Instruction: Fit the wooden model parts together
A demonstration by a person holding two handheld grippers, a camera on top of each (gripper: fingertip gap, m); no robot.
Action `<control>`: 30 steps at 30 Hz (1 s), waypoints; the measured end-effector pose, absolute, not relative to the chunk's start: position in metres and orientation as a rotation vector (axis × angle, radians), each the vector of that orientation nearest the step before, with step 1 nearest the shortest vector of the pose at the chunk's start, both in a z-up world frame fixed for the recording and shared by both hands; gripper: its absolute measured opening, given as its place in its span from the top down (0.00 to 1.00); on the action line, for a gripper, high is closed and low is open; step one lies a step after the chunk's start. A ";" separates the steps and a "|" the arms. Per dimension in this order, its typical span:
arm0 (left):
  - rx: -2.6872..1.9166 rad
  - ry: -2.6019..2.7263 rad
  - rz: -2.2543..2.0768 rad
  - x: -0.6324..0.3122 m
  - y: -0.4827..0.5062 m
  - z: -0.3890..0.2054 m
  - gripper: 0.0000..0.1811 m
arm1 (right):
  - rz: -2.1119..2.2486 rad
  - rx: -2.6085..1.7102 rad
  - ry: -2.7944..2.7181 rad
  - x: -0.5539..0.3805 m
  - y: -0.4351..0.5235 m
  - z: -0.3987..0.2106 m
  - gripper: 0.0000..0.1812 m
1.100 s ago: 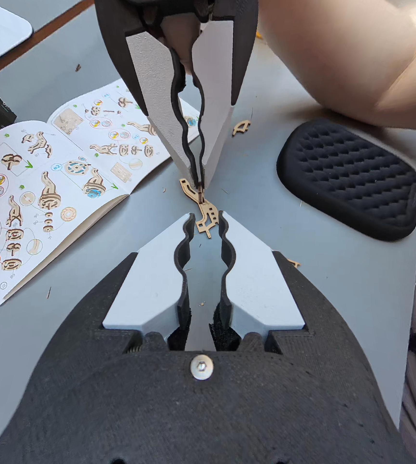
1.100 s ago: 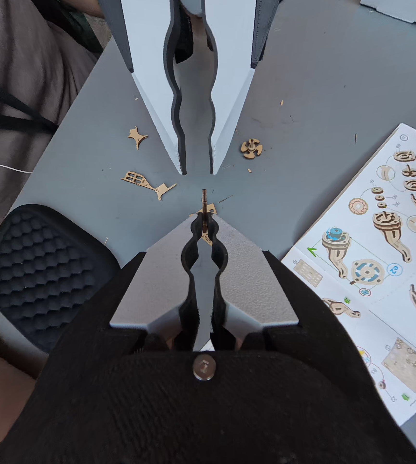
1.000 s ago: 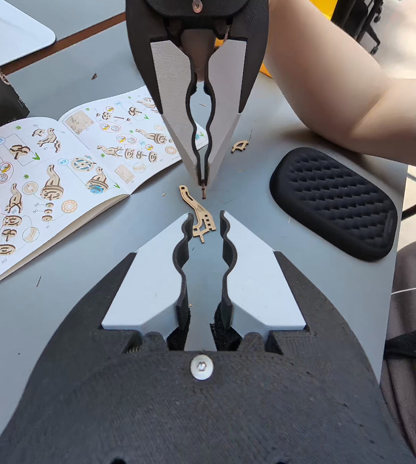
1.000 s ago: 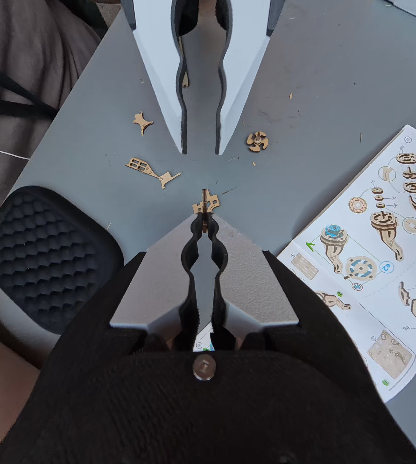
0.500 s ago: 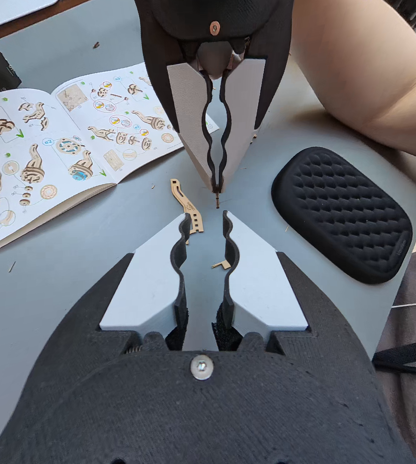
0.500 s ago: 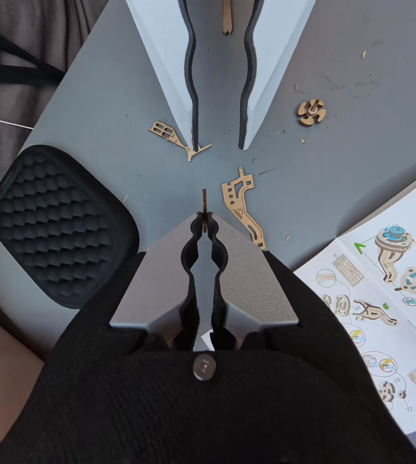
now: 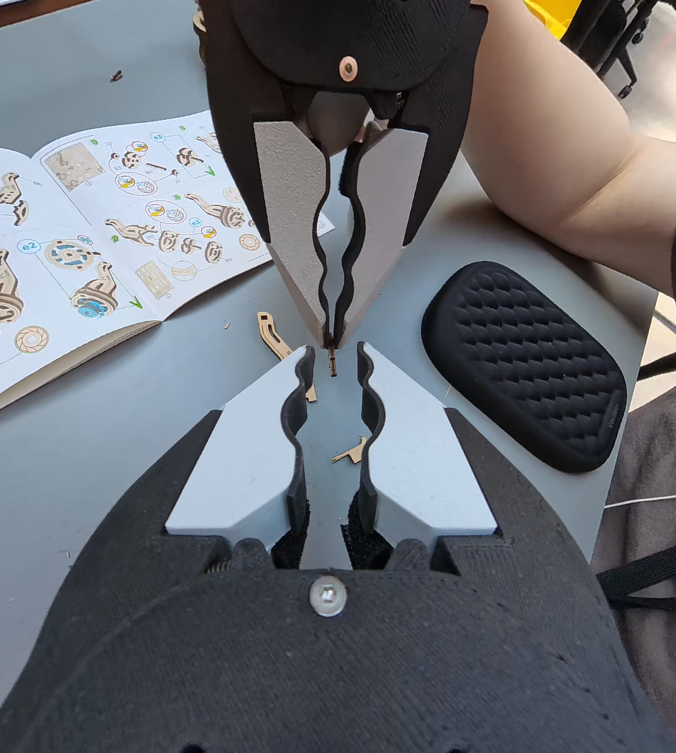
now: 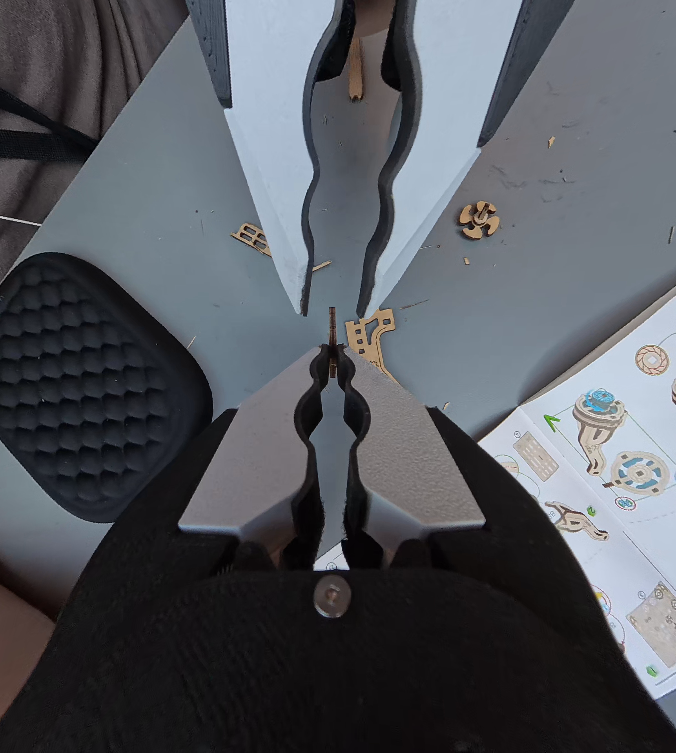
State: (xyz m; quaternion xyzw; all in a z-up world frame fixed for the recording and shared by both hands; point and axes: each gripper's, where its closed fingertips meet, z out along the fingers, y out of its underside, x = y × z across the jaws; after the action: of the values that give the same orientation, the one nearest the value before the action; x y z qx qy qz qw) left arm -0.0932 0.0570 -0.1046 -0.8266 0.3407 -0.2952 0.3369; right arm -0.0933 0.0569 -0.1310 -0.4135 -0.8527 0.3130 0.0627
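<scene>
My right gripper [image 8: 332, 350] is shut on a small dark wooden pin [image 8: 332, 326] that sticks out past its tips. In the left wrist view it [image 7: 330, 338] comes down from the top, with the pin [image 7: 331, 362]. My left gripper [image 7: 334, 352] is open and empty; the pin's free end stands in the gap between its fingertips, touching neither. It also shows in the right wrist view [image 8: 333, 311]. A flat curved wooden part [image 8: 371, 334] lies on the grey table [image 7: 124, 428] just beside the tips, partly hidden.
A windowed wooden part [image 8: 252, 238], a fan-shaped part [image 8: 479, 220] and a small scrap [image 7: 352, 452] lie on the table. An open instruction booklet [image 7: 83, 244] lies left, a black ribbed pad [image 7: 523, 366] right. A person's forearm [image 7: 572, 163] rests behind the pad. Less than 4 cm separates the two grippers' tips.
The two grippers have moved closer together. The pin held by the right gripper now sits between the left gripper's open fingertips. The curved part stays on the table.
</scene>
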 end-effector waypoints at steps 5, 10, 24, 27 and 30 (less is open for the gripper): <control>-2.170 0.976 -0.610 -0.094 0.058 -0.118 0.90 | 0.980 -1.236 -2.557 -0.097 0.055 -0.130 0.99; -2.193 1.015 -0.544 -0.098 0.055 -0.126 0.91 | 0.963 -1.237 -2.574 -0.099 0.053 -0.135 0.99; -2.196 0.954 -0.554 -0.105 0.055 -0.117 0.89 | 0.963 -1.218 -2.561 -0.101 0.052 -0.131 0.99; -2.190 0.918 -0.567 -0.105 0.056 -0.116 0.85 | 0.945 -1.226 -2.573 -0.099 0.053 -0.134 0.99; -2.188 0.915 -0.578 -0.107 0.057 -0.118 0.87 | 0.954 -1.227 -2.559 -0.102 0.054 -0.133 0.99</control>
State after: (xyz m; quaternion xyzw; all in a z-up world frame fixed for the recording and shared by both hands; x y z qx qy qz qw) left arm -0.1068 0.0567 -0.1179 -0.8420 0.3520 -0.2222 0.3432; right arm -0.1017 0.0537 -0.1333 -0.4087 -0.8524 0.3177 0.0735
